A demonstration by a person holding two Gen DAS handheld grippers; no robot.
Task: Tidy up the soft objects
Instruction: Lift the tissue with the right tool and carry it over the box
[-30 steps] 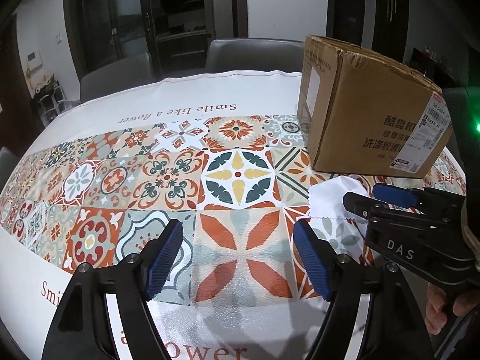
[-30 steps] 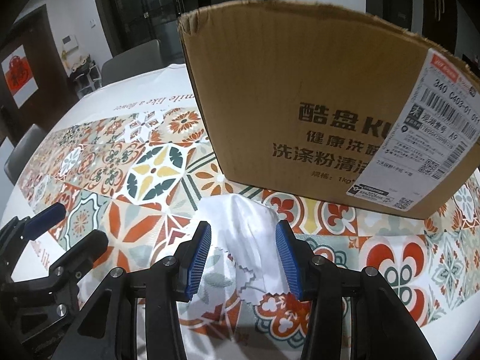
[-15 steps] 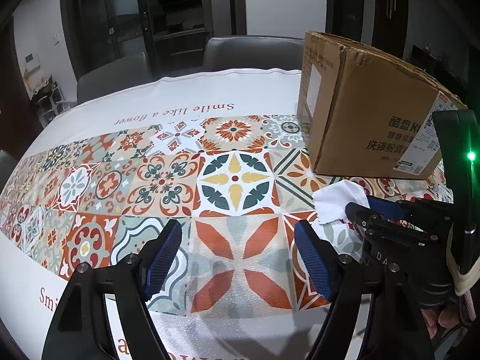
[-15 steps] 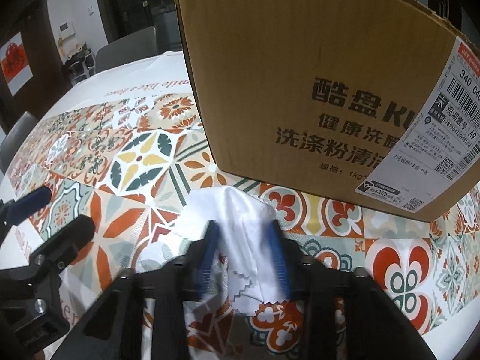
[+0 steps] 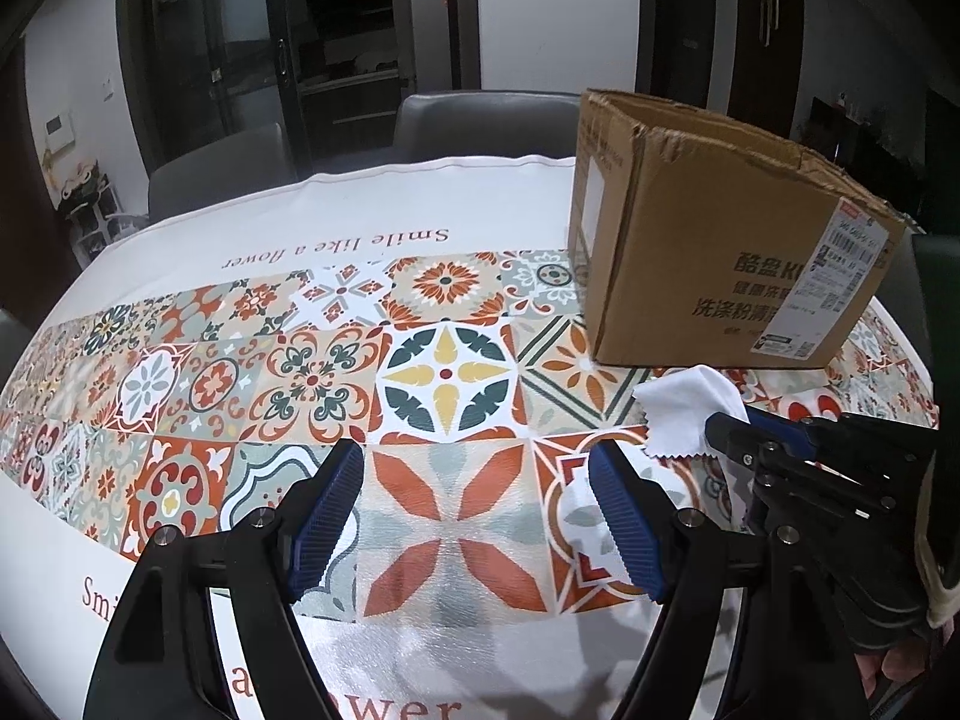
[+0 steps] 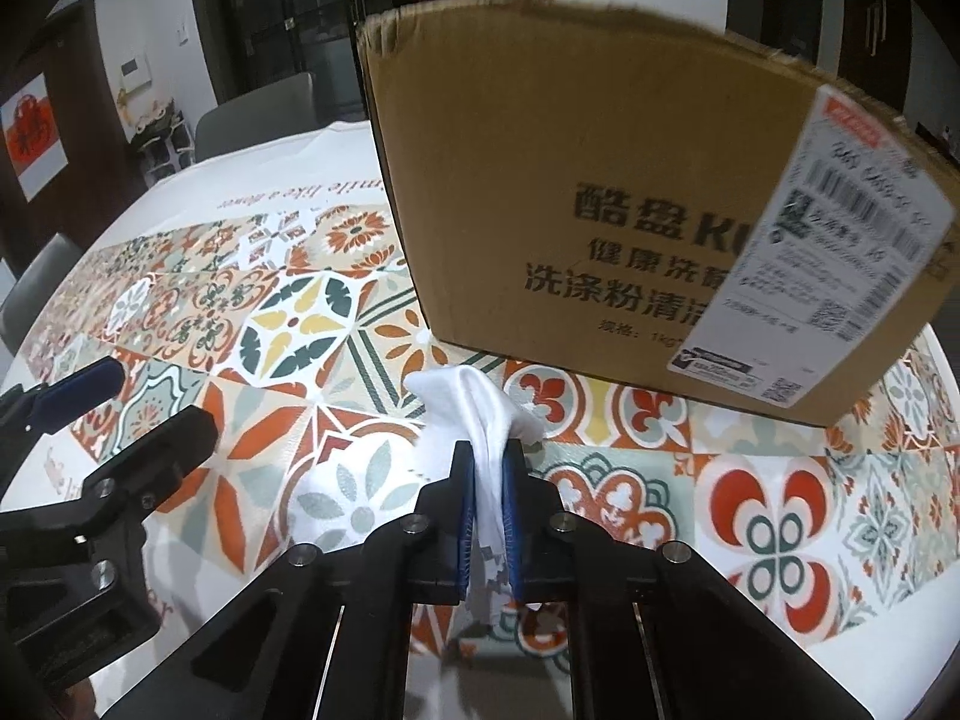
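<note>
A small white cloth (image 6: 474,408) with a zigzag edge is pinched between the blue pads of my right gripper (image 6: 489,474), which is shut on it just in front of the open cardboard box (image 6: 600,192). In the left wrist view the cloth (image 5: 684,414) hangs from the right gripper (image 5: 729,429) at the right, near the box (image 5: 708,252). A second patterned cloth (image 6: 354,492) lies flat on the table under it. My left gripper (image 5: 477,516) is open and empty over the tiled tablecloth.
The round table (image 5: 360,240) carries a tile-patterned cloth with white borders. Grey chairs (image 5: 480,120) stand at the far side. The box stands at the table's right side. Dark cabinets line the back wall.
My right gripper has closed on the white cloth and lifted it slightly off the table. The left gripper has stayed open and hardly moved.
</note>
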